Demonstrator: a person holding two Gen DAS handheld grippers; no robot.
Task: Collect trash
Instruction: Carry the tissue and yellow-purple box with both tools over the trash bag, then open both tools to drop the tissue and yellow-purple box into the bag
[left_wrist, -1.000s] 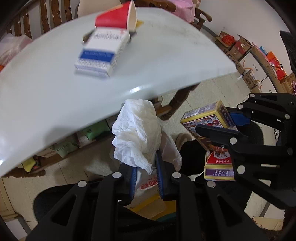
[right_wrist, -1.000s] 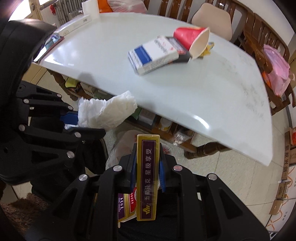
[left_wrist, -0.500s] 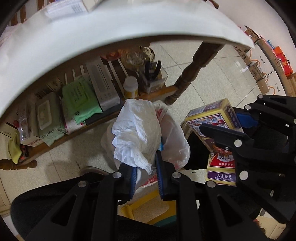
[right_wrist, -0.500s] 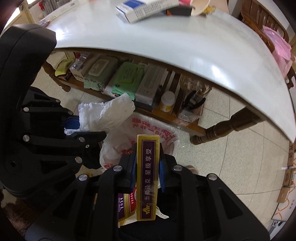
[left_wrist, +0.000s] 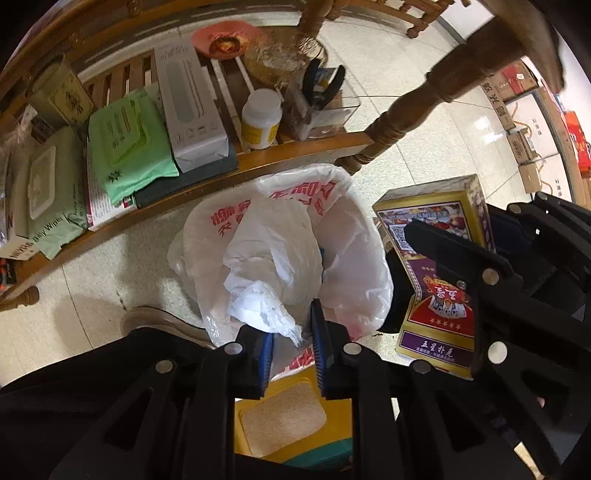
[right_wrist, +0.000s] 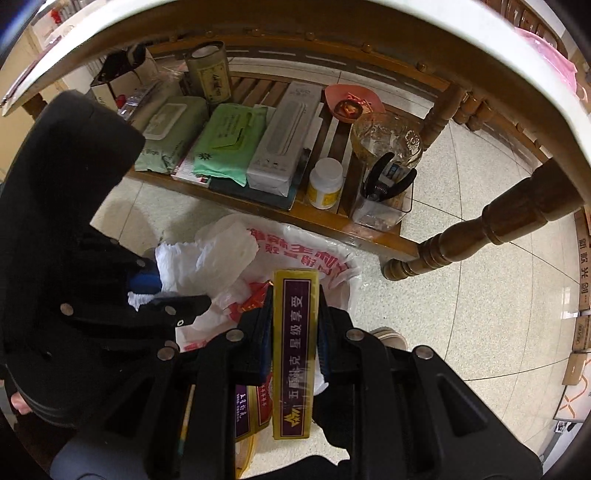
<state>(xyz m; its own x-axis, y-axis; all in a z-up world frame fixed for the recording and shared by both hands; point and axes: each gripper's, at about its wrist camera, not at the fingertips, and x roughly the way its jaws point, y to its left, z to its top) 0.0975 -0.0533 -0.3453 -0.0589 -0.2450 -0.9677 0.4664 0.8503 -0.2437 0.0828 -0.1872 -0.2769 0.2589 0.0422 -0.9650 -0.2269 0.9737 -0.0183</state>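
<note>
My left gripper (left_wrist: 291, 334) is shut on a crumpled white tissue (left_wrist: 271, 273) and points down over a white plastic trash bag (left_wrist: 354, 254) with red print on the floor. To its right, my right gripper (left_wrist: 443, 258) is shut on a gold and purple playing-card box (left_wrist: 436, 236). In the right wrist view the card box (right_wrist: 295, 332) stands edge-on between the shut pads of my right gripper (right_wrist: 295, 321), over the same trash bag (right_wrist: 314, 254). The left gripper (right_wrist: 173, 306) and the tissue (right_wrist: 207, 258) show at the left there.
A wooden lower shelf (left_wrist: 306, 147) under the table holds wipe packs (left_wrist: 125, 144), a white box (left_wrist: 188, 107), a pill bottle (left_wrist: 260, 118) and a clear holder with pliers (left_wrist: 321, 96). A turned table leg (left_wrist: 402, 118) stands right of the bag. A shoe (left_wrist: 159, 321) rests on the tiled floor.
Both grippers have sunk from tabletop height to below the table edge, now just above the trash bag. Each keeps its hold on its item.
</note>
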